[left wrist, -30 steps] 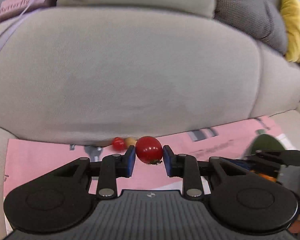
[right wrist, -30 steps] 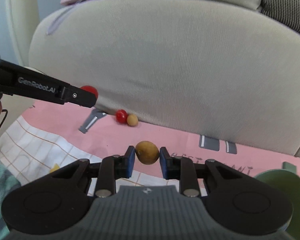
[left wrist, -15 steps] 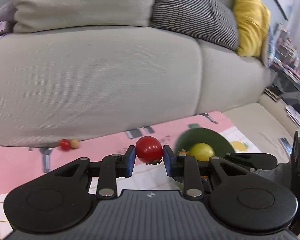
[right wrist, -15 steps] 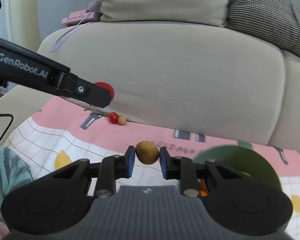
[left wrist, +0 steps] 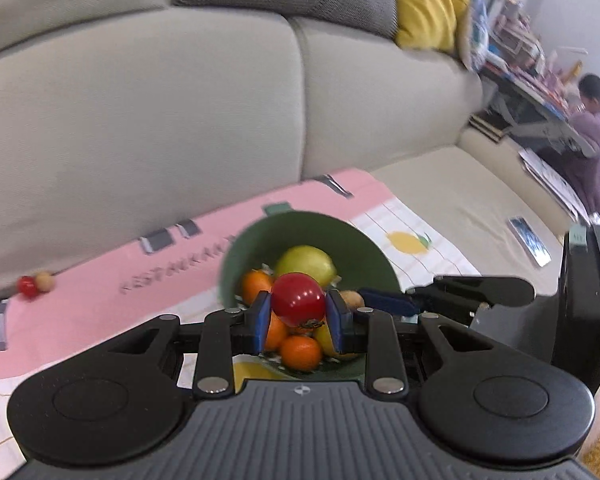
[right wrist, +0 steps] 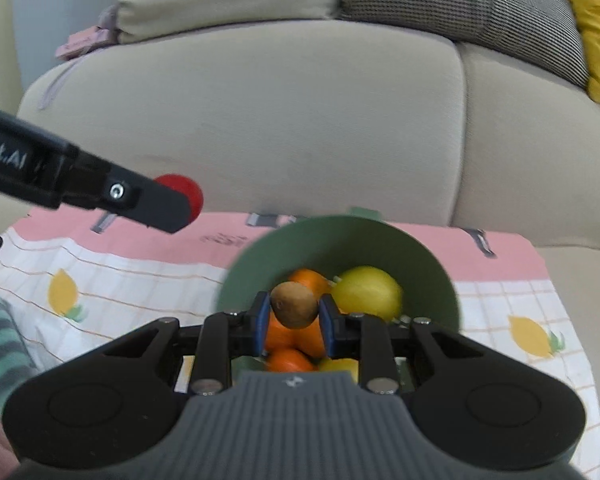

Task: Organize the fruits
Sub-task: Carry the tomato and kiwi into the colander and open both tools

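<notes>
Both grippers hover over the green bowl [right wrist: 440,280] of oranges and lemons, the left gripper [left wrist: 298,316] pinching a red tomato [left wrist: 298,296] and the right gripper [right wrist: 293,320] pinching a brown fruit [right wrist: 293,305], seemingly poised to drop them in.

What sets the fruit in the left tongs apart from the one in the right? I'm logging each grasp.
The cherry tomato in the left tongs is glossy red and round with a dark stem scar; the small brown fruit in the right tongs is matte tan-brown and slightly oval. Both are pinched between blue pads, in front of the green bowl.
</notes>
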Available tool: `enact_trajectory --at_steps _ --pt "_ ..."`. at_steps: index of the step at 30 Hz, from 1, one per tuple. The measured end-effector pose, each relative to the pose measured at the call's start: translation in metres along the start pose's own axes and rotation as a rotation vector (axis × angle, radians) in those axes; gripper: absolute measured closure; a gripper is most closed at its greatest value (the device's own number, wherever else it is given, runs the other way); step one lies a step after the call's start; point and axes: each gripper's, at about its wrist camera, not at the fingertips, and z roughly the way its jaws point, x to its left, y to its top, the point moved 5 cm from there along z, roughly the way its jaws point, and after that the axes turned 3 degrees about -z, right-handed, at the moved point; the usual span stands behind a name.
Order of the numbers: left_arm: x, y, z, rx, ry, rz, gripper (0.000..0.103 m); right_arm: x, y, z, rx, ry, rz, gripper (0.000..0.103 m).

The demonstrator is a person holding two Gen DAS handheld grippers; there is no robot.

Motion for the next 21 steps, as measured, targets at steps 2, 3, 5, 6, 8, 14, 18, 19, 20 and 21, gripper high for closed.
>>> enact_trajectory --at_steps 2,3,5,6,8,14,18,19,20,21 --pt "-0.006 -0.002 0.013 0.030 -0.008 0.007 0.070 -0.010 -0.005 0.002 0.018 -0.012 -0.009 0.080" --pt "-0.008 -0.003 0.019 0.045 -0.009 0.008 0.070 -0.015 -0.007 0.004 0.029 -0.020 -0.015 0.080" --pt "-0.011 -0.005 0.031 0.077 -0.011 0.010 0.070 -0.024 -0.012 0.008 0.049 -0.031 -0.021 0.080" --pt "-0.012 -0.007 0.037 0.093 -0.010 0.009 0.070 -0.029 -0.014 0.010 0.060 -0.032 -0.021 0.080" --pt "-0.013 -0.009 0.047 0.121 -0.005 0.007 0.070 -0.039 -0.016 0.016 0.075 -0.031 -0.018 0.080" --pt "-0.010 -0.011 0.071 0.192 0.013 0.002 0.070 -0.051 -0.015 0.038 0.110 -0.021 -0.044 0.080" --pt "-0.005 -0.011 0.083 0.231 0.030 -0.002 0.070 -0.054 -0.012 0.055 0.153 -0.015 -0.057 0.080" --pt "-0.003 -0.012 0.086 0.243 0.038 -0.002 0.070 -0.054 -0.010 0.059 0.166 -0.013 -0.060 0.080" --pt "-0.002 -0.013 0.089 0.253 0.047 -0.002 0.070 -0.055 -0.010 0.063 0.179 -0.013 -0.064 0.080" --pt "-0.001 -0.013 0.092 0.265 0.055 0.001 0.070 -0.055 -0.010 0.066 0.190 -0.013 -0.068 0.080"
